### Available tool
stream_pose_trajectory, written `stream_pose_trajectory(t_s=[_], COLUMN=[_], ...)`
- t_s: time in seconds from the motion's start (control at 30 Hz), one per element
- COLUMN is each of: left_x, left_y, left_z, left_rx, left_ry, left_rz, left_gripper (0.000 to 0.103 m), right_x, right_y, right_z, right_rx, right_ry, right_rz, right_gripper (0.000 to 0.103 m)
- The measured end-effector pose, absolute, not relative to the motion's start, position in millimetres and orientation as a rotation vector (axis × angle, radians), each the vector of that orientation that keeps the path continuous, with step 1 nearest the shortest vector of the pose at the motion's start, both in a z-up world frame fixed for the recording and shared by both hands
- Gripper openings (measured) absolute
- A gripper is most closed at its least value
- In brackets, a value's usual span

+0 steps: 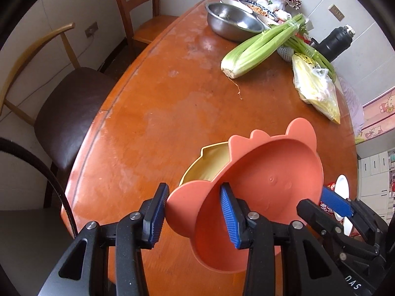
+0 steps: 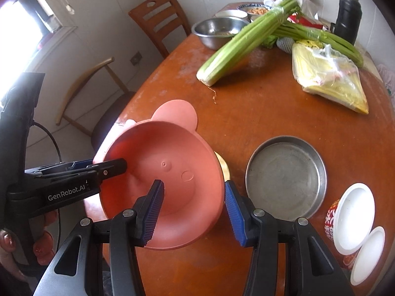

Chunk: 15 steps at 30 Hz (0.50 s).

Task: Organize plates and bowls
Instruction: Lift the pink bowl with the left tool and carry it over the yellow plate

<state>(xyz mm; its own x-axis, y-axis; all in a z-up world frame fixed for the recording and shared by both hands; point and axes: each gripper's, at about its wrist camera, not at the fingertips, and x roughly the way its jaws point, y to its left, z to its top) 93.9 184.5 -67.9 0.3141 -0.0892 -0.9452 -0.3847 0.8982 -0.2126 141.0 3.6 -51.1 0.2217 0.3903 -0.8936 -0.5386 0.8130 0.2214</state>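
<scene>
A salmon-pink animal-shaped bowl point(image 1: 266, 180) is tilted above a yellow animal-shaped bowl point(image 1: 209, 165) on the wooden table point(image 1: 160, 103). My left gripper point(image 1: 195, 218) is open, its jaws straddling the pink bowl's near rim and ear. My right gripper point(image 2: 193, 212) is open with its jaws on either side of the bowl's right rim; the pink bowl point(image 2: 163, 180) fills that view and hides most of the yellow bowl point(image 2: 223, 169). The right gripper also shows in the left wrist view point(image 1: 330, 204). The left gripper shows in the right wrist view point(image 2: 111, 166) at the bowl's left rim.
A round metal pan point(image 2: 286, 177) lies right of the bowls. An instant noodle cup point(image 2: 350, 217) and white lid point(image 2: 367, 256) lie at the near right. Celery point(image 2: 242, 42), a bag of yellow greens point(image 2: 328, 79), a steel basin point(image 2: 214, 30), a black flask point(image 2: 348, 19) and dishes crowd the far end. Chairs point(image 1: 61, 113) stand left.
</scene>
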Motion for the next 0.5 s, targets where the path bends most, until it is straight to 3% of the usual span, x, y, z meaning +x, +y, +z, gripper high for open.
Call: stream_pose_trajectory(t_s=[0.5], left_x=[114], left_y=[188], left_z=[-114], left_rx=[-0.399], left_ry=[1.306], left_rz=[0.234], left_gripper=[0.043], right_x=[159], right_y=[20], right_z=[-104], right_rx=[-0.194], right_ry=[1.257], right_rz=[0.621], right_gripper=[0.052])
